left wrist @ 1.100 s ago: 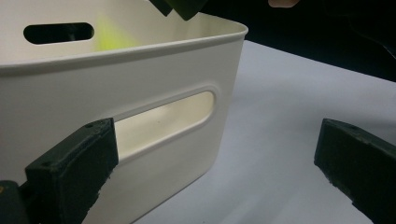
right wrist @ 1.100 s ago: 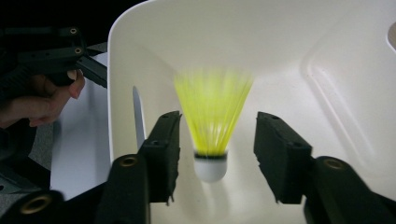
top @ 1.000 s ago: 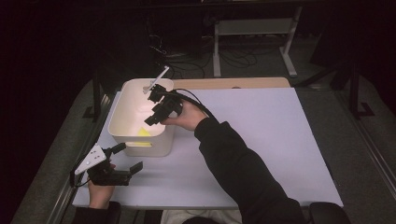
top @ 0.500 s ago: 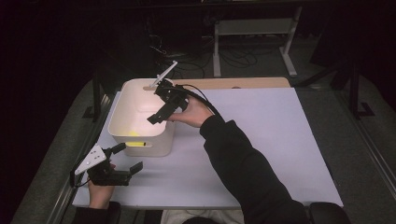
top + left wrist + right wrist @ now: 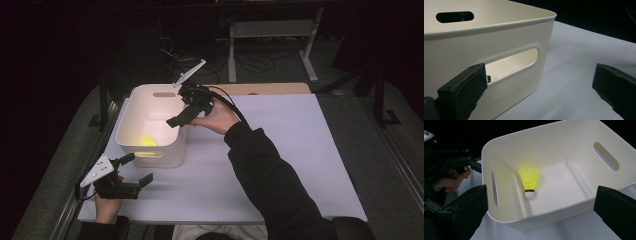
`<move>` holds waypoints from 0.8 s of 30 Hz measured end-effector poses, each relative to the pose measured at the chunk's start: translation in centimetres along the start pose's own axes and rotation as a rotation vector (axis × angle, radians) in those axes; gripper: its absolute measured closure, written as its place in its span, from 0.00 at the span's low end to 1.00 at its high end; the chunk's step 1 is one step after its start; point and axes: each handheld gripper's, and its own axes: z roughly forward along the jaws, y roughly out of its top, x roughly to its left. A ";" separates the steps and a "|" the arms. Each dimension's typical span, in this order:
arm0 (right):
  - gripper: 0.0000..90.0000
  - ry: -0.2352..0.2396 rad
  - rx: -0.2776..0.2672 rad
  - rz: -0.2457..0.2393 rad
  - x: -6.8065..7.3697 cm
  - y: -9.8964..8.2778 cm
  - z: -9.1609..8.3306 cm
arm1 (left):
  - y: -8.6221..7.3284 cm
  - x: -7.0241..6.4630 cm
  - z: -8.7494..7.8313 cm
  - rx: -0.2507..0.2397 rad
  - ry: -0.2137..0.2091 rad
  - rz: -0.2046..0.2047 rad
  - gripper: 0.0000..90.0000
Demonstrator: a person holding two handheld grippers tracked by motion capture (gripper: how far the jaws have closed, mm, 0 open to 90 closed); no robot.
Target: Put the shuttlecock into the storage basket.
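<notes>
Shuttlecock (image 5: 530,180) lying loose on floor of white bin (image 5: 131,131), cork down. Right gripper (image 5: 176,116) above the rim, jaws just opened wide, empty. Left gripper (image 5: 134,170) released, beside bin's near wall

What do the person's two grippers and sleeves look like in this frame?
Both grippers are black, each with two blocky, squared-off jaws. The left gripper carries a pale grey three-cornered plate on top; the right gripper has a similar plate at its far end and a black cable trailing back over the hand. The right arm wears a long black sleeve; a dark cuff shows at the left wrist.
</notes>
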 end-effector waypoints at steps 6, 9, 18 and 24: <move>0.00 -0.014 -0.010 0.007 -0.3 -0.5 -1.2 | 0.0 0.0 0.0 0.000 0.001 -0.001 0.00; 0.00 -0.022 -0.013 0.009 -0.5 -0.8 -1.7 | 0.0 0.0 0.0 0.001 0.002 -0.002 0.00; 0.00 -0.037 -0.017 0.022 -1.0 -1.9 -2.8 | 0.0 0.0 0.0 0.001 0.002 -0.002 0.00; 0.00 -0.046 -0.023 0.028 -1.3 -2.4 -3.3 | 0.0 0.0 0.0 -0.001 0.000 -0.003 0.00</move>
